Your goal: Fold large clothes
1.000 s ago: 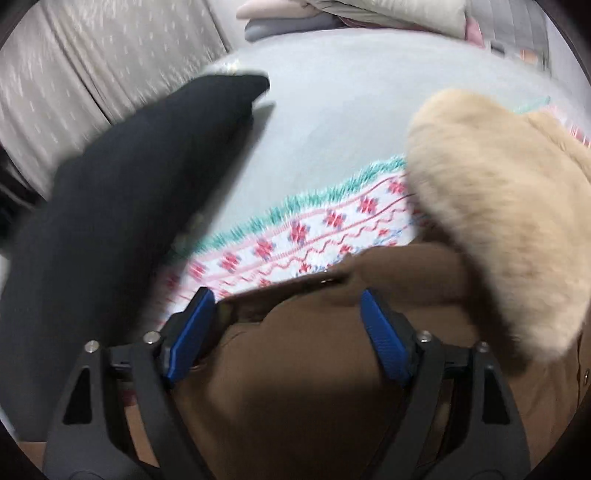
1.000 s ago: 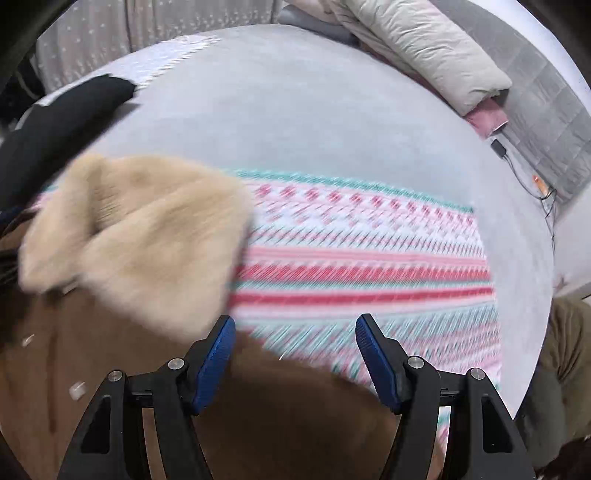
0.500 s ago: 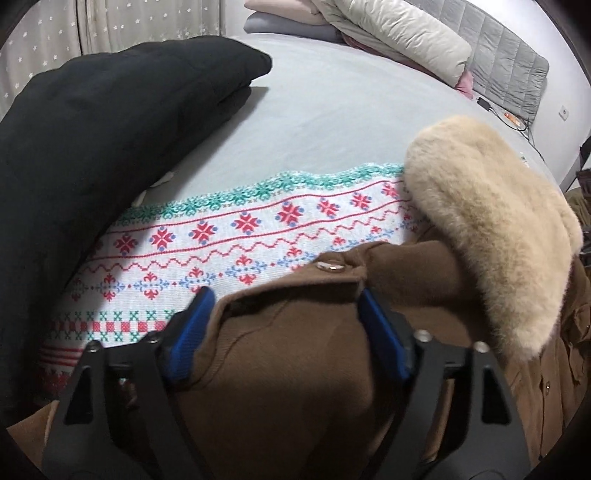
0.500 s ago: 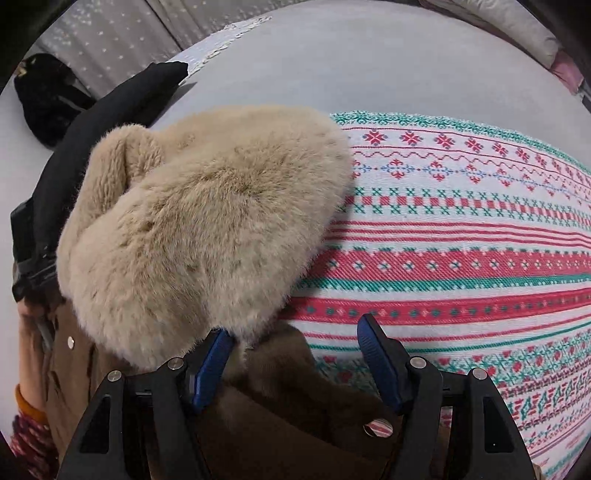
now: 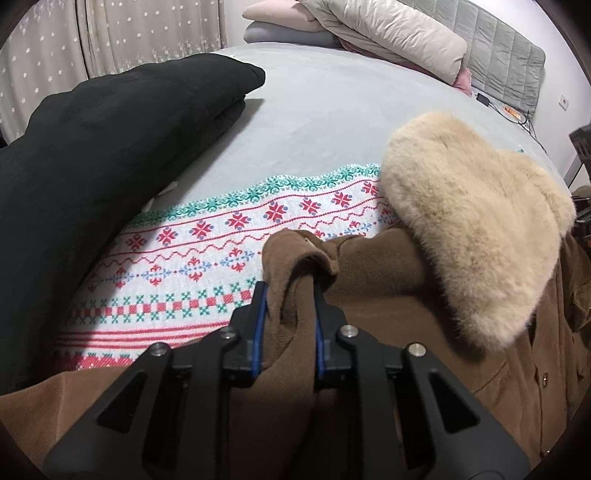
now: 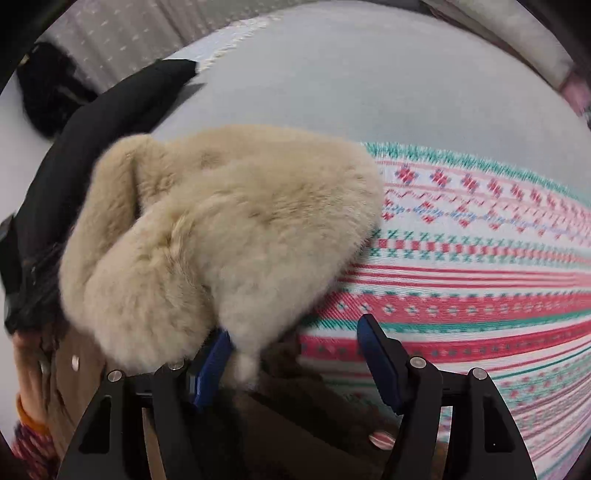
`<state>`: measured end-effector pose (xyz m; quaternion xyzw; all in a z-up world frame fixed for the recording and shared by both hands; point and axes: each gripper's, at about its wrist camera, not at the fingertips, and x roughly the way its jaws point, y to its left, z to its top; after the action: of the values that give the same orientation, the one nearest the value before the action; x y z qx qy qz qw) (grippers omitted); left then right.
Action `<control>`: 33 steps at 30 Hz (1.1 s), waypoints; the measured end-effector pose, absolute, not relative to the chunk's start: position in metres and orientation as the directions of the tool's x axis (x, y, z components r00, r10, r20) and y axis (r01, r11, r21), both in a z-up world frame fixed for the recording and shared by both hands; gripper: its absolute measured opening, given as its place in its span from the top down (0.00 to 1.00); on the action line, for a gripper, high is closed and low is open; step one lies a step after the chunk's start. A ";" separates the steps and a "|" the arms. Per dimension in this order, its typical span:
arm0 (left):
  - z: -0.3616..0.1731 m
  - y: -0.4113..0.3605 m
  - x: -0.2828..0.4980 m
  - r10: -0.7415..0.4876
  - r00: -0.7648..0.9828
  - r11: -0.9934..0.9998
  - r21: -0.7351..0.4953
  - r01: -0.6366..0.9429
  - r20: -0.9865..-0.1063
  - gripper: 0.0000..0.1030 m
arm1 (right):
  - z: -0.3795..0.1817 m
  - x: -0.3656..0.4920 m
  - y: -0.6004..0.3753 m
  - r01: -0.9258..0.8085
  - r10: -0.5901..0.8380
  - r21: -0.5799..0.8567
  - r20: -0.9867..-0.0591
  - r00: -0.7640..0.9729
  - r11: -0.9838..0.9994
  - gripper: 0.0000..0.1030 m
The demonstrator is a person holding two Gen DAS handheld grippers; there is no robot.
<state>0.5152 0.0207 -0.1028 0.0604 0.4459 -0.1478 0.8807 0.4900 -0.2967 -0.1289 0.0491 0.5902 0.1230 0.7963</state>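
Left gripper (image 5: 288, 295): its two fingers are standing close together, pinching a bunched fold of the brown coat (image 5: 369, 314) between the blue pads (image 5: 260, 314).
Right gripper (image 6: 295, 343): its fingers are spread wide and gripping nothing; the left pad is touching the underside of the fur collar (image 6: 221, 240), and dark coat cloth is lying between the fingers.
Brown coat: it is lying on the patterned blanket (image 5: 203, 266) at the near edge of the bed (image 5: 332, 122), with the cream fur collar (image 5: 476, 229) resting on top of it, to the right of the pinched fold.
Left gripper pose: it is pointing forward over the coat toward the far end of the bed, low to the cloth.
Right gripper pose: it is pointing across the blanket (image 6: 480, 277) from beside the collar; this view is blurred.
Only in the left view: pillows (image 5: 369, 29) and a grey headboard (image 5: 506, 55) are showing at the far end, with starred curtains (image 5: 110, 37) on the left.
Only in the right view: a hand (image 6: 27, 369) with an orange wristband is showing at the left edge, beside the coat's snap buttons (image 6: 75, 360).
Both views: a folded black garment (image 5: 92, 155) is lying on the bed left of the coat, seen also in the right view (image 6: 110, 107).
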 end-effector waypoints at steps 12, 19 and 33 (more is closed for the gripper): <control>-0.092 0.014 0.505 -0.138 0.626 0.965 0.037 0.259 -0.767 0.82 | -0.166 0.533 -0.308 0.057 0.531 0.574 -0.787 0.313 0.817 0.26; -0.055 0.025 0.486 -0.177 0.722 0.975 -0.022 0.220 -0.669 0.84 | -0.108 0.525 -0.229 -0.010 0.172 0.199 -0.823 0.541 0.980 0.79; -0.093 0.013 0.504 -0.053 0.724 0.967 0.147 0.210 -0.688 0.44 | -0.136 0.579 -0.202 0.135 -0.153 -0.090 -0.793 0.590 0.987 0.47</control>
<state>0.5038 0.0132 -0.0927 0.1080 0.3647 -0.0712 0.9221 0.5787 -0.2017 -0.1360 -0.0103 0.4456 -0.0806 0.8915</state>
